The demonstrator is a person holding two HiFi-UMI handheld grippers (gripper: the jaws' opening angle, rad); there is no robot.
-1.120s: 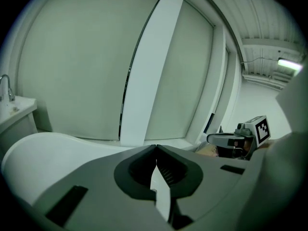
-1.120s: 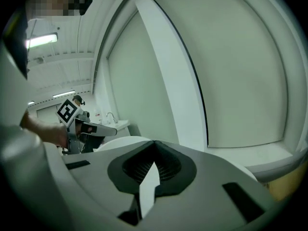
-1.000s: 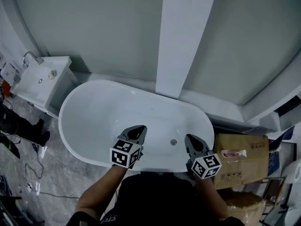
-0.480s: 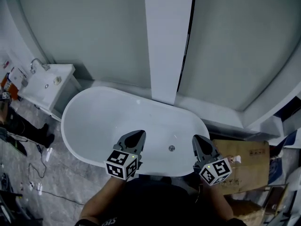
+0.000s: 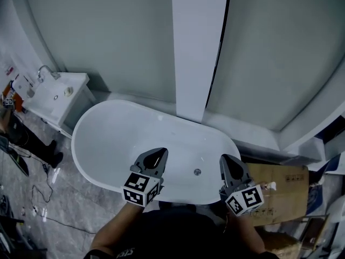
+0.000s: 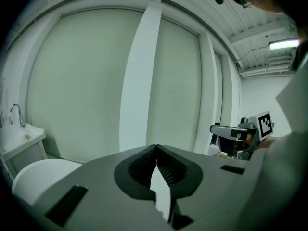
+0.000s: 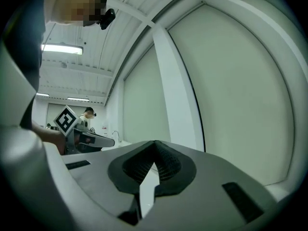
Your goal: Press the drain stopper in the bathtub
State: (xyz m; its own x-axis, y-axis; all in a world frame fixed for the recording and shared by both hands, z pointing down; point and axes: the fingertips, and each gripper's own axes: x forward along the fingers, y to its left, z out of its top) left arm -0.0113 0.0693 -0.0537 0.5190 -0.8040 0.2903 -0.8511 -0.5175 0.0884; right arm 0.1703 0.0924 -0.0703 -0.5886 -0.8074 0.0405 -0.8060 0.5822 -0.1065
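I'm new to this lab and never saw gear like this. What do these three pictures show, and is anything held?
There is no robot: a person holds a grey two-jaw tool in each hand. One picture comes from a camera on the person's head, looking down: the left tongs and right tongs hover over the near rim of a white oval bathtub. The small round metal drain stopper sits in the tub's floor between them, untouched. A white washbasin cabinet stands at the left, a brown cardboard box at the right. The other two pictures come from cameras riding on each tool, looking along its jaws. In both, the jaws are closed tip to tip with nothing between them, so nothing is held.
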